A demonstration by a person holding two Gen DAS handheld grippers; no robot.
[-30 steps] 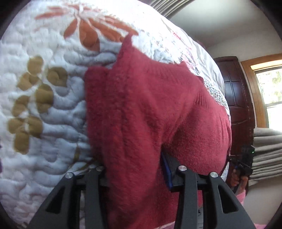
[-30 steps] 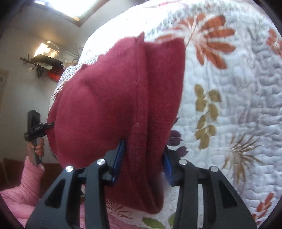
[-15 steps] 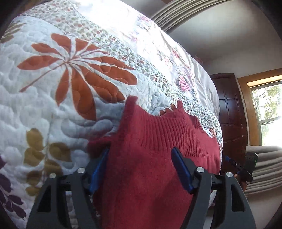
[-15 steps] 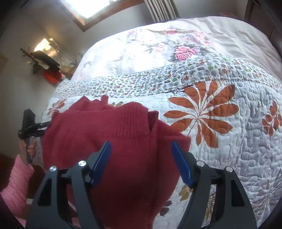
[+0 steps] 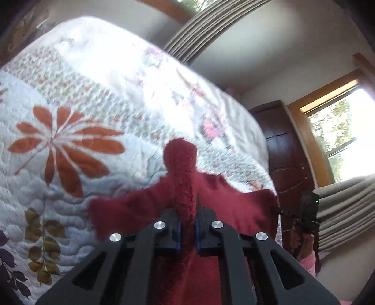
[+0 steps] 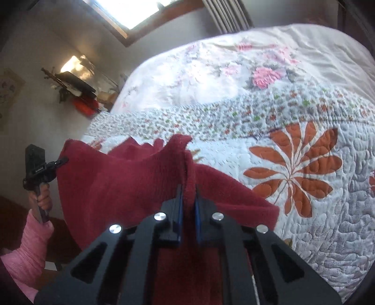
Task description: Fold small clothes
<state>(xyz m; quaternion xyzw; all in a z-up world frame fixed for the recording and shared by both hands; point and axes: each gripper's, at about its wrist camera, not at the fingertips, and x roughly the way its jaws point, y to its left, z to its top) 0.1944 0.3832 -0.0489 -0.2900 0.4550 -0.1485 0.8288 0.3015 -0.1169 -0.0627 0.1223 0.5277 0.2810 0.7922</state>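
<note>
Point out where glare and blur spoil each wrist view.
Left wrist view: sunlight blows out the far end of the quilt, the window glares, and the red garment is motion-smeared. Right wrist view: the skylight is overexposed; the quilt shows slight blur.

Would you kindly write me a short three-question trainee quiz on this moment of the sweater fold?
1. True or false: the left gripper has its jaws shut on the red sweater.
2. What does the right gripper hold? A) the quilt B) the red sweater C) nothing
3. Fill in: the sweater hangs above a floral ____ covering the bed.

Key: 1 true; 2 B; 3 quilt.
</note>
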